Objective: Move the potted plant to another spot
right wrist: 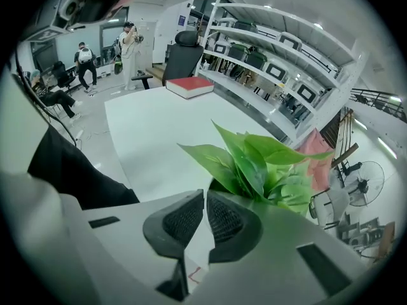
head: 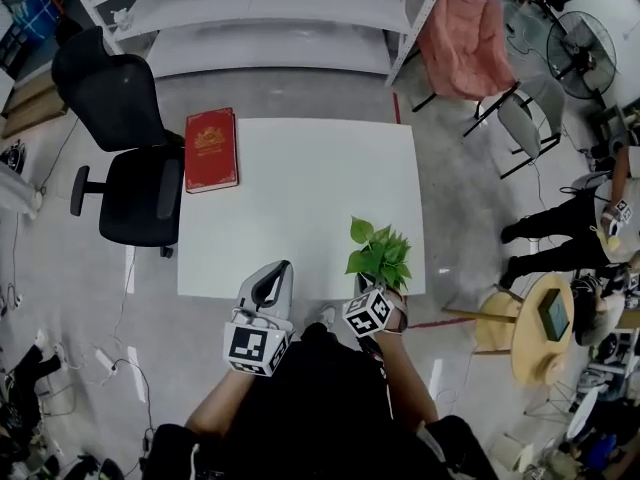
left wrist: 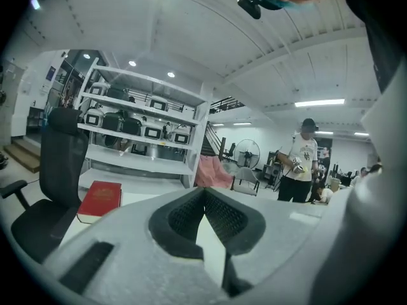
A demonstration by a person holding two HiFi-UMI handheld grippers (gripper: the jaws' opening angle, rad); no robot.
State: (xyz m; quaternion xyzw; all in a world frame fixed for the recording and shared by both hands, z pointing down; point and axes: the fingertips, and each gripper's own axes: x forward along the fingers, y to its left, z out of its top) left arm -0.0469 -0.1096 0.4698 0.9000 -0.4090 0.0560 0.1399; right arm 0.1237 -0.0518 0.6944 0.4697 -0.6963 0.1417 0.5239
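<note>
The potted plant (head: 378, 253) has broad green leaves and stands at the near right edge of the white table (head: 300, 198); its pot is hidden under my right gripper (head: 377, 288). In the right gripper view the leaves (right wrist: 261, 164) rise just behind the right jaw, and the right gripper (right wrist: 205, 194) has its jaws closed to a thin slit, apparently on the pot's rim. My left gripper (head: 279, 268) hovers at the table's near edge, left of the plant. Seen from its own camera, the left gripper (left wrist: 204, 192) is shut with nothing in it.
A red book (head: 210, 150) lies at the table's far left corner. A black office chair (head: 130, 158) stands left of the table, and metal shelving (head: 270, 8) runs behind it. A pink folding chair (head: 462, 43), a round wooden stool (head: 540, 328) and a person (head: 580, 233) are to the right.
</note>
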